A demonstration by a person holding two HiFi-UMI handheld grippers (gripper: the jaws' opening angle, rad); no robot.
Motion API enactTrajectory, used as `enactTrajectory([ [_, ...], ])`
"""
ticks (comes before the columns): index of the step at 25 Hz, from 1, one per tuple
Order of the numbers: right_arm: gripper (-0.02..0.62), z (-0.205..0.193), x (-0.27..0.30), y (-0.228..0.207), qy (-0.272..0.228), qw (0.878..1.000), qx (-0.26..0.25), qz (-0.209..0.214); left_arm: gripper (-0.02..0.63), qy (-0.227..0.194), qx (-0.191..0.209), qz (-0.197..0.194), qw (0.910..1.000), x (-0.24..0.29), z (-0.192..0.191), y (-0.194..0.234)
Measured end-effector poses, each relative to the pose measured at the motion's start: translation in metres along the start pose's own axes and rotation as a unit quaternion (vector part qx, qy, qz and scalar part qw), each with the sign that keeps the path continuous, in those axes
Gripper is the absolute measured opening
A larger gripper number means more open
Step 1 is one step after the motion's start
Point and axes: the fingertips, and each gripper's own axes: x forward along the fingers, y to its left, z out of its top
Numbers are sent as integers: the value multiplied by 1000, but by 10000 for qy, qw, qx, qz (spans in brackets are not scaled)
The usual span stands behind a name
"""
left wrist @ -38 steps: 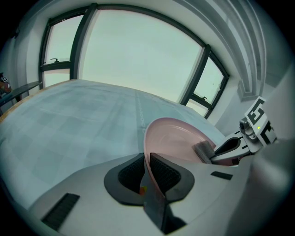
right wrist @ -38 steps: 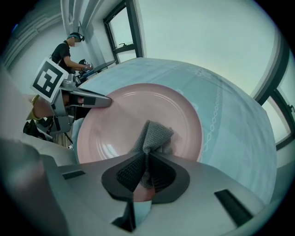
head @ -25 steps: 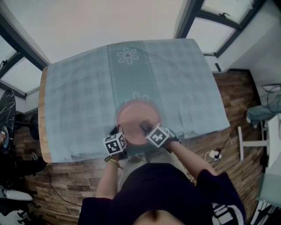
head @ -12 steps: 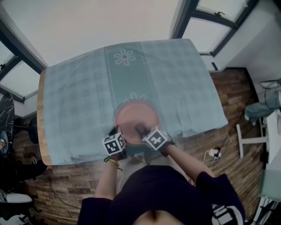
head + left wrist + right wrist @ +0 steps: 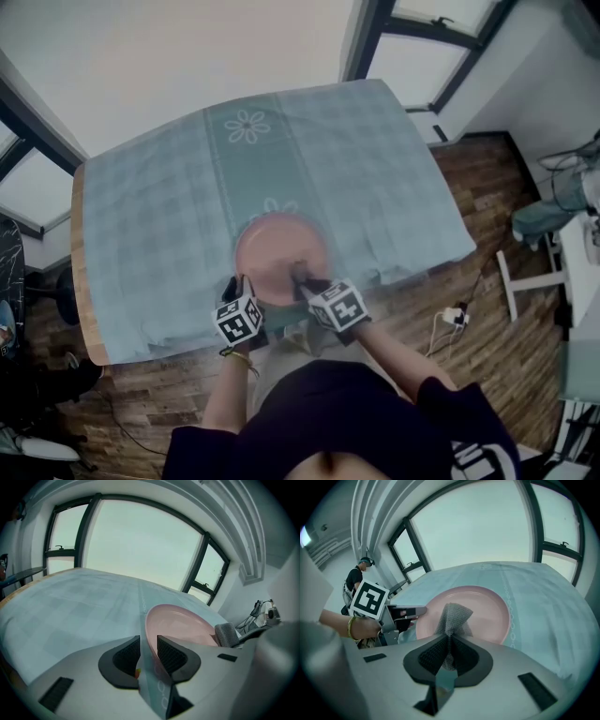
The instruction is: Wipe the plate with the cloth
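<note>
1. The left gripper straddles the near-left rim of the pink plate. Its jaws have just been opening and stand spread, with the rim between them and a gap showing at the left pad
2. The plate sits on the checked teal tablecloth, close to the front edge of the desk
3. The right gripper is pinching the grey cloth. The cloth's free end sticks up over the near side of the plate
</note>
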Motion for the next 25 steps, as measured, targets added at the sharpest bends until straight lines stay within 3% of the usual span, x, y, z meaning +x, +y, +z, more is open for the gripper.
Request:
enactTrajectory([
  [12,32,5,-29,14,-626,9976,293,24,122,-327,109,-572,9978,-59,6,-47],
  [16,32,9,-42,20,-894,9957,212,130,46,-383,127,-696,9968,-80,3,-67],
  [25,32,-25,-99,38,-1159,9931,-19,166,14,-564,198,-811,9949,-140,-17,-117],
])
